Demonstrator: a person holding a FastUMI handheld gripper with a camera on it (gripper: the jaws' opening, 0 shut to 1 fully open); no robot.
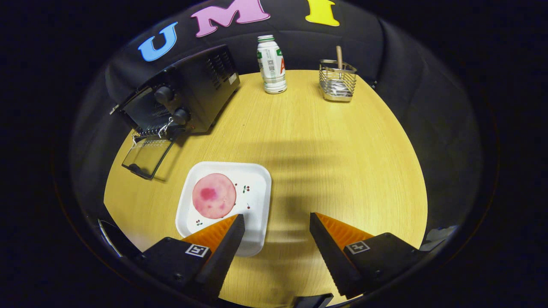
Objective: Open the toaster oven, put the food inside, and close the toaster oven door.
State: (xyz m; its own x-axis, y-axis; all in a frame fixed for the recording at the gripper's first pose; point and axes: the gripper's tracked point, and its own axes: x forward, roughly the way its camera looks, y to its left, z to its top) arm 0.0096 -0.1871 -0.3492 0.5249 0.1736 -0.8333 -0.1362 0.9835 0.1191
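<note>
Toaster oven [180, 98] stands door-down at the table's [325, 171] far left corner; gripper [277, 222] hovers spread, empty, above the plate's [257, 188] near corner.

White bottle [271, 64], wire caddy [338, 80] with wooden handle, wooden table [334, 162]

wooden table [325, 154], toaster oven [188, 92], plate [257, 188], bottle [271, 64], rack [338, 81]

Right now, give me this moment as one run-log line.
oven door: open, flat on table | food: on white plate, ahead of left jaw | gripper: jaws open, empty | next: pick food
</note>
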